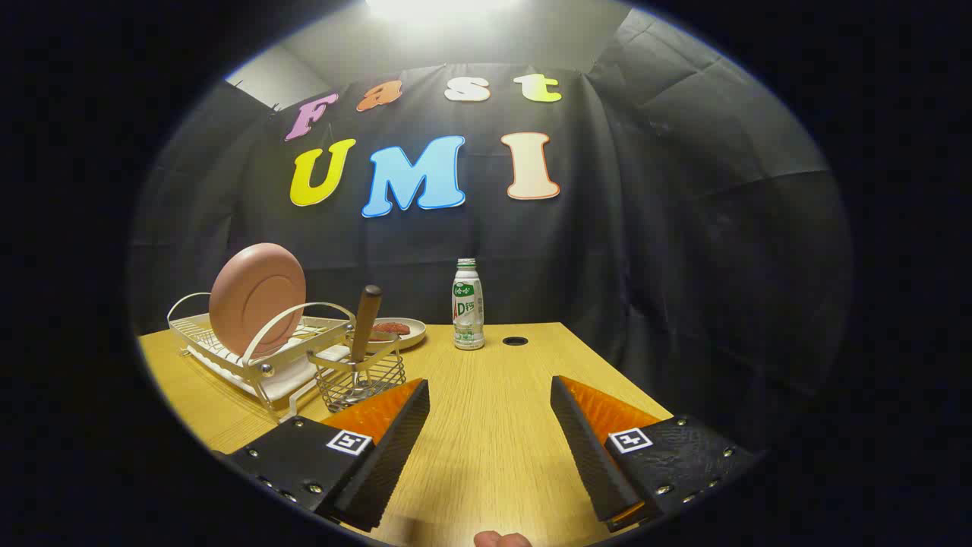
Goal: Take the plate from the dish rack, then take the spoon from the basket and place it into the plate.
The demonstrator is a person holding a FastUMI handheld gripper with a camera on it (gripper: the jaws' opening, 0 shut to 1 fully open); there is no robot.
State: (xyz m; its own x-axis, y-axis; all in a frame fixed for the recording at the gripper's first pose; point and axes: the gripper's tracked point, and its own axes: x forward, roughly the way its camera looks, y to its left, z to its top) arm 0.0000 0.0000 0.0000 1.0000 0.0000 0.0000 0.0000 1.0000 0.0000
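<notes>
The gripper (490, 391) hangs over the table (486, 441) with jaws spread wide, holding and touching nothing. The plate (257, 299) stands on edge in the rack (243, 351), well ahead of the left finger. The spoon (364, 319) stands handle-up in the basket (358, 380), just beyond that finger's tip. A bottle (468, 305) stands farther back, near a dish (401, 331).

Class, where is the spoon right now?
The spoon stands handle-up in the wire basket, beside the dish rack, just beyond the open gripper's left finger.
</notes>
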